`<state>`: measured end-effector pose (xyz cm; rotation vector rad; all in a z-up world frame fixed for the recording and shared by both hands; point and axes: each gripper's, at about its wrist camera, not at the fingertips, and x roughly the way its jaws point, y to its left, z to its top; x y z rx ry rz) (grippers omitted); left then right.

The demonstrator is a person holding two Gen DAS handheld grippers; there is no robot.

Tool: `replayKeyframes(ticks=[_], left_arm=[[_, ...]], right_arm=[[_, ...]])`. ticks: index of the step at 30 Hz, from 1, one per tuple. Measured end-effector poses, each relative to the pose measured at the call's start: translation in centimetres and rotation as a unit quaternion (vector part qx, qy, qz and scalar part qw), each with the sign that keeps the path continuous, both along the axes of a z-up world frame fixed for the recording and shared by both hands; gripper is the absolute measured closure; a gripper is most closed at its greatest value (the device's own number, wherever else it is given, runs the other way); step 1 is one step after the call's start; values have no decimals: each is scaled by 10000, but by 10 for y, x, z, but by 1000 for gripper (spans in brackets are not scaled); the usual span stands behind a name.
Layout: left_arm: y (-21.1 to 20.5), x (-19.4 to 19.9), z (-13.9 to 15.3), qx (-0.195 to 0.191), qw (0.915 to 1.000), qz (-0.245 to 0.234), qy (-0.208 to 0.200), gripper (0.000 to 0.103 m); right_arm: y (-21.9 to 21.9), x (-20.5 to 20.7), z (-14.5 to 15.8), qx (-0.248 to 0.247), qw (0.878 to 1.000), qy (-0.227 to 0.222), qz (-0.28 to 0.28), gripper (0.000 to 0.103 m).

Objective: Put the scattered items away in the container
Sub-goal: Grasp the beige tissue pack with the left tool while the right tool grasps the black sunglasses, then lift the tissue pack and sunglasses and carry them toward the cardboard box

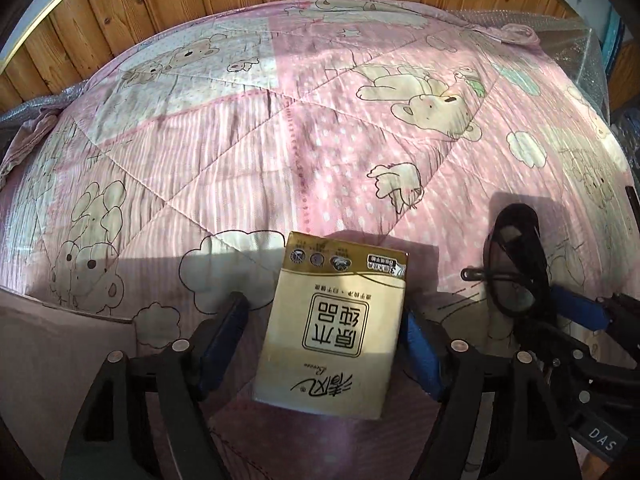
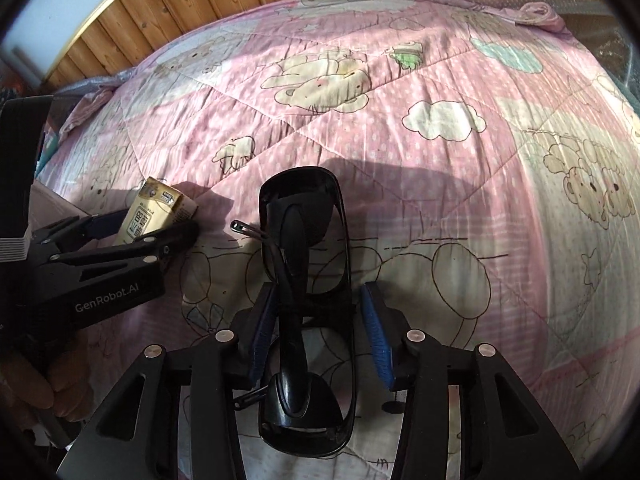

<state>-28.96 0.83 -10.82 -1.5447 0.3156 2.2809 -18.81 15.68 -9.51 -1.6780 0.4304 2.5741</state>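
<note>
- Between the blue pads of the left gripper, left wrist view: yellow tissue pack, printed face up. Right pad touches the pack's edge; left pad shows a slight gap, so a firm grip on it can't be confirmed.
- Right of the pack: black sunglasses, folded, held up off the quilt by the right gripper, whose blue pad sits just behind them.
- Under the pack: pink quilt with bear and cloud prints, sunlit patches, nothing lying on its open area.
- Far edge of the quilt: wood-panel wall; bubble wrap at the far-right corner.
- Right wrist view: sunglasses sit lengthwise between the right gripper's fingers. Left pad touches the frame; right pad stands off the lens with a visible gap, so the fingers look partly closed around them.
- Left of the sunglasses: left gripper with the tissue pack between its fingers, tilted, above the quilt.
- Container: can't identify one in either view.
</note>
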Motion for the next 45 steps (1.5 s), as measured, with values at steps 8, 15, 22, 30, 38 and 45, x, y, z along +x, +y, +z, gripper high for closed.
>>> replayKeyframes(ticks=[8,15,22,30,38,45], left_arm=[[-14,19,25,198,9997,120,102,52],[-51,65,80,633,9970,336,288,52],[-81,116,110,713,9958,448,362,52],[-118,167,136,607,9938,638,681,52],[-152,199,152,818,9902,830,764,52],[-173,221,156,988,9883,902,727,52]], right_arm=[[-3,8,22,-363,9992,142,-94,67],[-23,26,45,-651,9971,385,110,67],[-52,55,56,-830,9948,457,370,67],[-96,82,68,-828,9927,557,671,67],[-141,112,78,-707,9903,639,1010,67],[-169,135,91,-636,9879,759,1196,67]])
